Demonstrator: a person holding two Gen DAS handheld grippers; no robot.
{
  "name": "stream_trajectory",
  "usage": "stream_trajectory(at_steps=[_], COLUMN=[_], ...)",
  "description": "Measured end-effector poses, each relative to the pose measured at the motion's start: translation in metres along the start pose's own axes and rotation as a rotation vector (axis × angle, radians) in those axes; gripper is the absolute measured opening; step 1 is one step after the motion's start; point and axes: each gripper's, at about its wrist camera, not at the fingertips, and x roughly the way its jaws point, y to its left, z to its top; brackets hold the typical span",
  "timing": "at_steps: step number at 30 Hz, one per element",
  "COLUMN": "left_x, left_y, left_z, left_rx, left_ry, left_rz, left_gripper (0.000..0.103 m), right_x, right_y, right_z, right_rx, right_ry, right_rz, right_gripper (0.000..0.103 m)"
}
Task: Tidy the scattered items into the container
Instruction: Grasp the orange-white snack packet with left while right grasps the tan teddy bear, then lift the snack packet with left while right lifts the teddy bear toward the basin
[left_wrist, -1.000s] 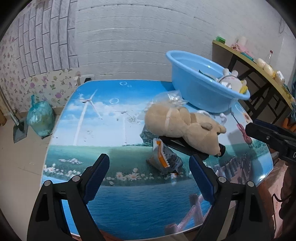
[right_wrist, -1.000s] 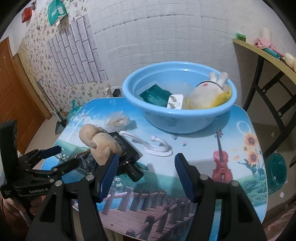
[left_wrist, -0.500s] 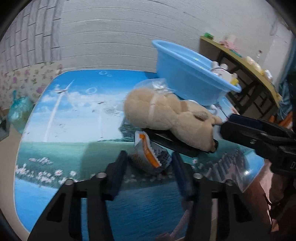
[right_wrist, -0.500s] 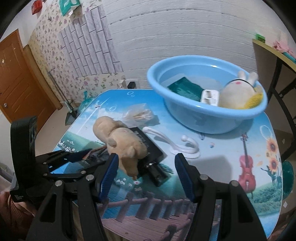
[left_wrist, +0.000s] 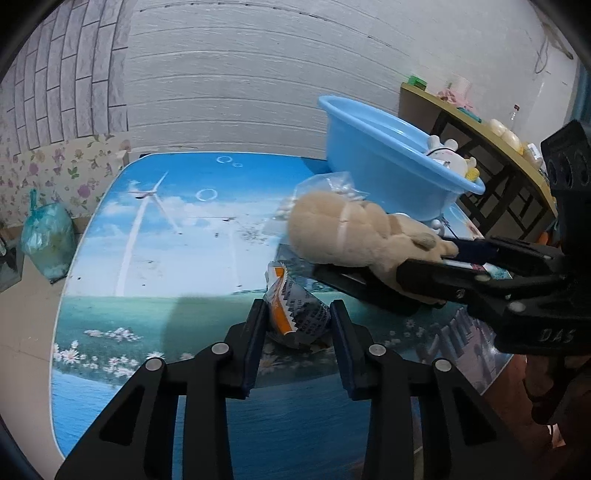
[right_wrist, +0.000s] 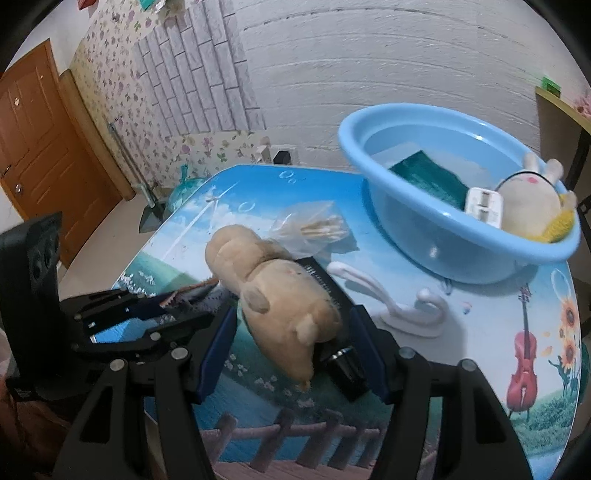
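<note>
Snack packet, crinkled foil with an orange stripe; left wrist view. Lies on the table, pinched between the pads of the left gripper, jaws just closed onto it. Light, soft, likely to crumple and slide; best held across the middle, gently. Ahead and to the right: tan plush toy lying over a black box, right gripper reaching in around the toy's head. Beyond the toy: clear bag, then blue basin.

Plush toy; right wrist view. Sits between the fingers of the right gripper, jaws just closing, contact with the pads not certain. Light, squashy, grippy fur; body a better hold than an ear. Black box beneath it, stiff and heavier, may drag along. Left of the fingers: left gripper clamped on the packet. Ahead right: white hook, basin already holding a rabbit toy.
</note>
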Motion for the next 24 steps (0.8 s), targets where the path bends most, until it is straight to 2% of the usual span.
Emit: stream_trajectory(at_steps=[1, 4, 11, 18, 24], left_x=[-0.001, -0.005, -0.014, -0.023, -0.030], left_y=[0.001, 0.003, -0.002, -0.016, -0.032], left_z=[0.000, 0.000, 0.000, -0.008, -0.020], left_rx=[-0.001, 0.000, -0.003, 0.024, 0.056], left_ry=[-0.001, -0.008, -0.024, -0.025, -0.009], left_rz=[0.003, 0.014, 0.031, 0.049, 0.054], left_gripper=[0.034, 0.034, 0.033, 0.032, 0.032], right_x=[0.001, -0.003, -0.032, -0.071, -0.091], right_y=[0.002, 0.008, 0.000, -0.027, -0.064], right_z=[-0.001, -0.005, -0.012, -0.028, -0.053], right_rx=[-0.015, -0.044, -0.017, 0.050, 0.150], right_ry=[0.005, -0.010, -0.072, -0.129, -0.136], right_rz=[-0.005, -0.001, -0.001, -0.049, -0.119], right_gripper=[0.048, 0.046, 0.045, 0.045, 0.045])
